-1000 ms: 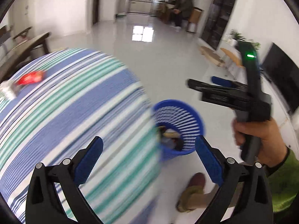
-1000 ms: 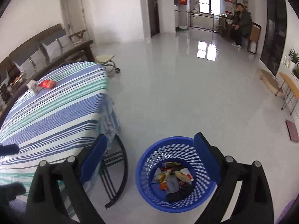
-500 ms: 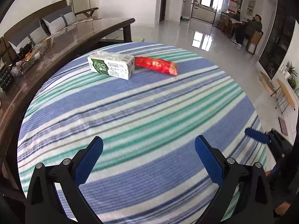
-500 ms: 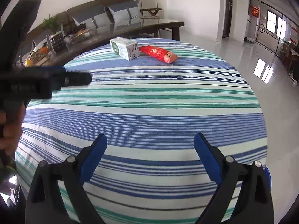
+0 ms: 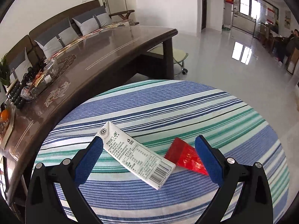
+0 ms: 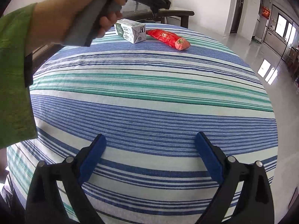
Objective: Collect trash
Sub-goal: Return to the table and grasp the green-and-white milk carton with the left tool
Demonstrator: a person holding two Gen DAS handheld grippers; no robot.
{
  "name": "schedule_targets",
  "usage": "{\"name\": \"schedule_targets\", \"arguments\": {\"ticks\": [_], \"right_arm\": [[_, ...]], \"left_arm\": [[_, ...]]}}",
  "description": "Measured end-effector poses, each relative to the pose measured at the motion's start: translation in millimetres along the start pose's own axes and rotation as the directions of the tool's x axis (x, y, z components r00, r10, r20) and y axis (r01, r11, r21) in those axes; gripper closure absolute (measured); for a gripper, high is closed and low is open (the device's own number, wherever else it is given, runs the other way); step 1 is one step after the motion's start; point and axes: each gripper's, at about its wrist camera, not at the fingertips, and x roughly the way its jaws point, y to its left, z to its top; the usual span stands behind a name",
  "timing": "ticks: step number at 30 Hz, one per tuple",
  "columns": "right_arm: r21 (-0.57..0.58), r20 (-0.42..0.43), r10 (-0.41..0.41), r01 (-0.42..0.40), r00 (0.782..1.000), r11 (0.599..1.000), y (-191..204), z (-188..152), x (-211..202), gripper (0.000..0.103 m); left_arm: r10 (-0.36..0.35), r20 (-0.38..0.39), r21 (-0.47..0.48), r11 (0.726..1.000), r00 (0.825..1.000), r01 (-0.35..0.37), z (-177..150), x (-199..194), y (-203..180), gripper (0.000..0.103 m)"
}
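Over the striped tablecloth (image 5: 168, 100) I have my left gripper (image 5: 148, 157) hanging just above the milk carton (image 5: 138, 155), its blue pads spread wide apart with nothing between them but air. The carton lies flat on the cloth, slanting across the gap between the pads. A red wrapper (image 5: 184, 156) lies touching the carton's barcode end, partly behind my right-hand pad. Seen from my right wrist, carton and wrapper sit side by side at the cloth's far edge, with the person's left hand (image 6: 74, 16) holding the other tool above the carton. My right gripper (image 6: 150, 156) is also spread open and empty, well back from the carton, over the cloth's near side.
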Motion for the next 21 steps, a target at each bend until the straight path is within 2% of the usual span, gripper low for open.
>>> {"name": "schedule_targets", "arguments": {"ticks": [4,7,14,16,19,21], "right_arm": [[0.001,0.001,0.001,-0.001,1.000,1.000,1.2,-0.1,0.6,0.009],[0.001,0.001,0.000,0.000,1.000,1.000,1.1,-0.2,0.8,0.009],[-0.003,0.001,-0.003,0.003,1.000,1.000,1.4,0.0,1.1,0.009],[-0.004,0.001,-0.006,0.006,1.000,1.000,1.7,-0.2,0.9,0.009],[-0.006,0.001,-0.006,0.006,1.000,1.000,1.8,-0.1,1.2,0.009],[-0.006,0.002,-0.006,0.006,1.000,1.000,1.8,-0.1,1.3,0.009]], "left_arm": [[0.048,-0.009,0.007,0.999,0.999,-0.048,-17.7,13.8,11.8,0.006],[-0.021,0.035,-0.016,1.000,0.999,0.021,-37.3,-1.7,40.3,0.005],[-0.013,-0.006,0.005,1.000,1.000,0.013,-67.6,-19.1,100.0,0.005],[-0.061,-0.020,-0.031,0.998,0.998,0.060,-67.1,-19.7,107.7,0.005],[-0.160,-0.033,-0.134,0.979,0.987,0.154,-55.4,-17.9,105.4,0.005],[-0.167,-0.042,-0.175,0.972,0.985,0.157,-43.8,-12.1,91.0,0.005]]}}
